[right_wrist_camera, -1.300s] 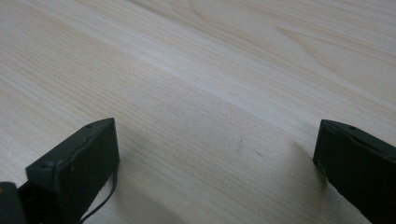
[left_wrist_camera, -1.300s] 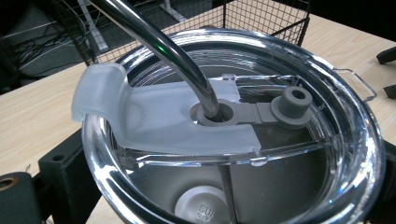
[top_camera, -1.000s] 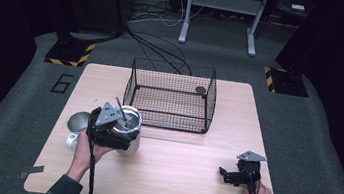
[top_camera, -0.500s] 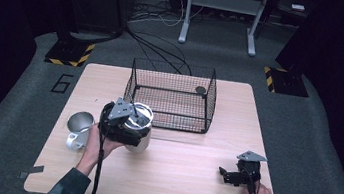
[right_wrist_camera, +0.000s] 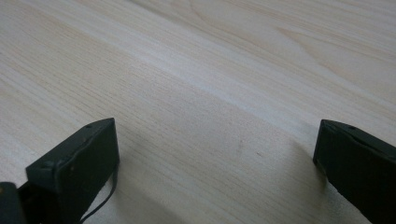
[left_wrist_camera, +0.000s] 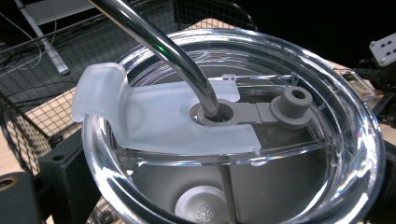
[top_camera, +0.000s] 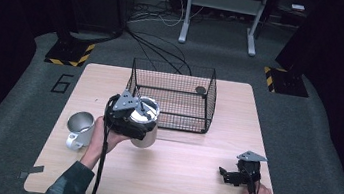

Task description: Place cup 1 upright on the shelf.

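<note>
Nearest me, my right gripper point(top_camera: 239, 175) rests low at the table's point(top_camera: 184, 179) front right corner, jaws spread wide with nothing but bare woodgrain between them in its own view. Further in, my left gripper point(top_camera: 129, 116) holds a steel tumbler point(top_camera: 147, 124) lifted just in front of the wire basket point(top_camera: 170, 97); its jaws appear clamped on the tumbler's side. To its left a small steel mug point(top_camera: 79, 127) lies tipped on the table.

I judge the carry is under way, likely toward the basket; the next move calls for clearing the near rim before lowering.

The left gripper view gives what the high view cannot: a clear lid point(left_wrist_camera: 261, 154) with a frosted flap point(left_wrist_camera: 154, 116), a grey plug point(left_wrist_camera: 292, 100), and a metal straw point(left_wrist_camera: 159, 44) through the centre hole. The high view shows a small dark disc point(top_camera: 200, 89) at the basket's far side.
</note>
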The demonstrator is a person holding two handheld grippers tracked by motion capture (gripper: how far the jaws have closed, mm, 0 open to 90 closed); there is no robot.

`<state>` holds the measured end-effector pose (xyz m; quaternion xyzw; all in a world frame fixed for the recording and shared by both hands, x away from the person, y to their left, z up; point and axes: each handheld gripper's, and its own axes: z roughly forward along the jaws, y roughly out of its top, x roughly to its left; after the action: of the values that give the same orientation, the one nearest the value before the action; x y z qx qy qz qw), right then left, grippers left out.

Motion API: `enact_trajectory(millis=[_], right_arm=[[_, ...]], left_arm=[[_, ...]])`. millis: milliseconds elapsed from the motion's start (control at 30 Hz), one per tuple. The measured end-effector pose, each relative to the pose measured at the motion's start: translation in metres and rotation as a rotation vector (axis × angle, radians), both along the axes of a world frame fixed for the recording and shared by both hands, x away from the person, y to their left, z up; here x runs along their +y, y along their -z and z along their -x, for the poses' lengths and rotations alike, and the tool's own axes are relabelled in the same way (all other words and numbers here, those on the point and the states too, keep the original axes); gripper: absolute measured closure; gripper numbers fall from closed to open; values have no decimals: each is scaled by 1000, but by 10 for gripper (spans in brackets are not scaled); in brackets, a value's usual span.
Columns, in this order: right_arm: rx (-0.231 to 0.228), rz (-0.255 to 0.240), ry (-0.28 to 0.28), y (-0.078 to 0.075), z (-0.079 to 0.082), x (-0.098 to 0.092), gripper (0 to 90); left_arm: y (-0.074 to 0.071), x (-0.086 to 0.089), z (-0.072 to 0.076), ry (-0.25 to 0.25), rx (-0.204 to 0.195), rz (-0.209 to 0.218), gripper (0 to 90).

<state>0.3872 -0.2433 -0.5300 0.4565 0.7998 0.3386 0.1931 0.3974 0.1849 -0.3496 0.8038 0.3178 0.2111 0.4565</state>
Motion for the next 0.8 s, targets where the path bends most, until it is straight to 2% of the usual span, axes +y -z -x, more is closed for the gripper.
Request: enact_trajectory(millis=[300,533,800], right_arm=[[0,0,-1,0,0,0,0],[0,0,-1,0,0,0,0],[0,0,-1,0,0,0,0]], left_arm=[[-19,-10,-8,21,-20,17,39],[-29,-17,-17,31,-14,29,39],[-41,-24,-29,42,-26,43,39]])
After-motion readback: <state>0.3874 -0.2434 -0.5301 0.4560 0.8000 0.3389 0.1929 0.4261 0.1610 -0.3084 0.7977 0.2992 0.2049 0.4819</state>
